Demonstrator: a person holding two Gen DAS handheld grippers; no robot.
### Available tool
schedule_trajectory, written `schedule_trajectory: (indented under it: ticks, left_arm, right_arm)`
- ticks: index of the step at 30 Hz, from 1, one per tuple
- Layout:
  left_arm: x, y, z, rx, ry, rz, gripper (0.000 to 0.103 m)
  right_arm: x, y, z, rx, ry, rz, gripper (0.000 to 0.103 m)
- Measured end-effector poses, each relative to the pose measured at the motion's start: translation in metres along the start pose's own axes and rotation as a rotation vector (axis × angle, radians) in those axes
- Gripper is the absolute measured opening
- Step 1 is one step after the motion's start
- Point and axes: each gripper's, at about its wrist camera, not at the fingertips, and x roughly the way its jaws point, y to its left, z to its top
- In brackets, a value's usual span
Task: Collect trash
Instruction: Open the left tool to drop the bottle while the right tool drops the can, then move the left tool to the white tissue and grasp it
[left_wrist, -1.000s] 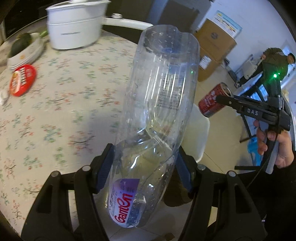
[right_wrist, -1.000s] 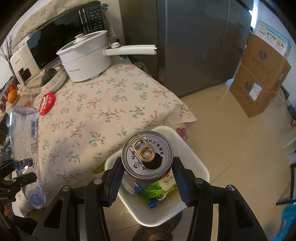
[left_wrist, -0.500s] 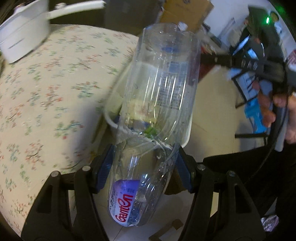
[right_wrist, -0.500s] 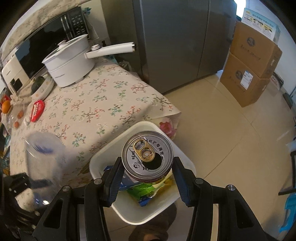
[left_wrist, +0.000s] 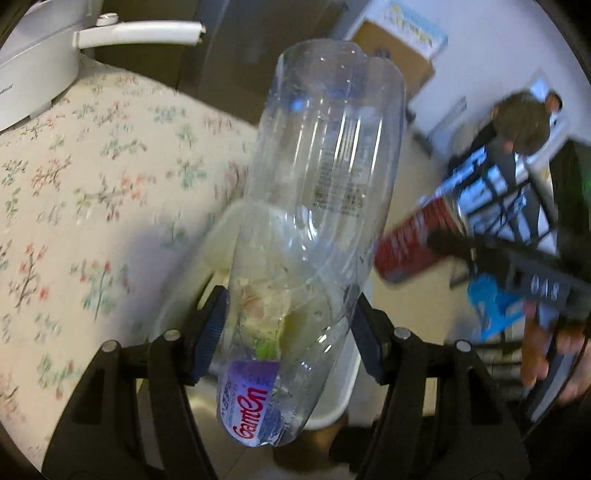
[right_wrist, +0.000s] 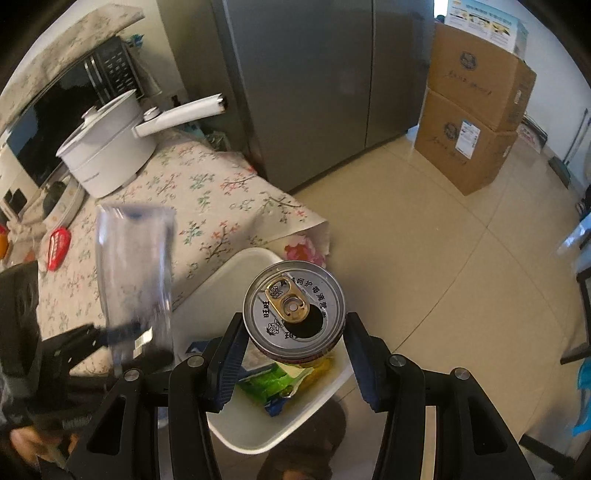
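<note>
My left gripper (left_wrist: 288, 328) is shut on a clear empty plastic bottle (left_wrist: 317, 206) with a purple Ganten label, held over the white trash bin (left_wrist: 334, 410) beside the table. The bottle also shows blurred in the right wrist view (right_wrist: 135, 273). My right gripper (right_wrist: 293, 345) is shut on a red drink can (right_wrist: 294, 314), its opened silver top facing the camera, held above the same bin (right_wrist: 255, 432). The can also shows in the left wrist view (left_wrist: 410, 243). Green and blue wrappers (right_wrist: 269, 384) lie in the bin.
A table with a floral cloth (right_wrist: 207, 206) stands left of the bin, bearing a white pot with a long handle (right_wrist: 110, 147) and a red packet (right_wrist: 59, 243). A grey fridge (right_wrist: 306, 85) and stacked cardboard boxes (right_wrist: 476, 110) stand behind. Tiled floor (right_wrist: 443, 277) lies to the right.
My left gripper has swung the bottle from over the table to over the bin. My right gripper has moved the can nearer the bin and the bottle.
</note>
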Motion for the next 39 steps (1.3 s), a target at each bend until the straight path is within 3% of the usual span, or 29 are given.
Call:
schedule_trajectory:
  ticks: [4,7,9,11,12,19,24,26,28,33,39]
  left_arm:
    - [0.017,0.007,0.003,-0.051,-0.074,-0.010,0.066]
    - [0.031,0.010,-0.003,-0.071,-0.061,-0.009,0.066]
    - [0.034,0.012,-0.005,-0.080,-0.051,0.015,0.071]
    - [0.030,0.014,-0.008,-0.081,-0.060,0.042,0.085]
    - [0.025,0.014,-0.009,-0.077,-0.064,0.056,0.085]
    - [-0.030,0.027,-0.019,-0.032,-0.057,0.166,0.087]
    - [-0.076,0.053,-0.031,-0.030,-0.070,0.263,0.093]
    - [-0.092,0.067,-0.035,-0.036,-0.076,0.309,0.096]
    - [-0.112,0.080,-0.042,-0.042,-0.082,0.368,0.098]
    - [-0.153,0.123,-0.054,-0.095,-0.097,0.510,0.098]
    - [-0.205,0.183,-0.066,-0.192,-0.105,0.644,0.098]
  right_arm:
    - [0.007,-0.007,-0.001,0.001,0.016,-0.007,0.054]
    - [0.013,-0.009,-0.002,0.001,0.028,-0.011,0.054]
    - [0.017,-0.009,-0.002,-0.002,0.038,-0.012,0.054]
    - [0.022,-0.007,-0.002,-0.010,0.048,-0.010,0.054]
    - [0.024,-0.006,-0.003,-0.014,0.053,-0.009,0.054]
    - [0.042,0.010,-0.003,-0.017,0.096,0.020,0.054]
    - [0.055,0.025,-0.004,-0.035,0.119,0.032,0.054]
    - [0.059,0.032,-0.004,-0.039,0.132,0.034,0.061]
    - [0.059,0.043,-0.002,-0.050,0.116,0.027,0.075]
    - [0.050,0.084,0.012,-0.098,0.076,0.057,0.078]
    - [0.046,0.166,0.029,-0.182,0.039,0.139,0.081]
